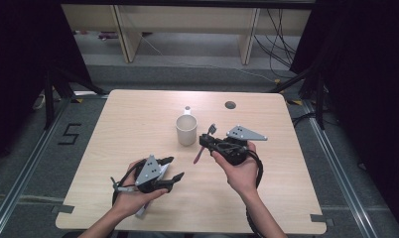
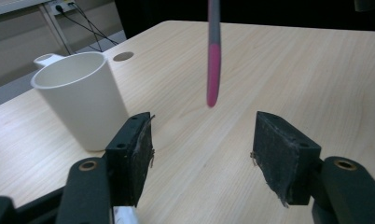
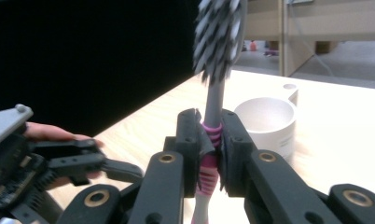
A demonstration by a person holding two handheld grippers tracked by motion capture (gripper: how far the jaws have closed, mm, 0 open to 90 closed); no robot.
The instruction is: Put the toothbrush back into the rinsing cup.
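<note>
Pink and grey plastic — that is the toothbrush you hold in your right gripper, its two black jaws clenched on the ribbed pink part of the handle. In the right gripper view the grey-and-white bristle head stands above the jaws, with the pink end running down between them. From the high view the brush hangs tilted above the pale wooden table, bristles up and away from you, the pink tail pointing down toward your side; it is not touching the tabletop.

Just beside the brush, on its left in the high view, stands the cream-white cylindrical cup with a small tab handle — upright, open mouth up, near the middle of the table.

Your left gripper rests low, nearer to you, with its jaws spread wide and nothing between them. In the left gripper view the pink tail of the toothbrush hangs ahead of the gap, clear of both pads, and the cup stands close beyond the left jaw.
</note>
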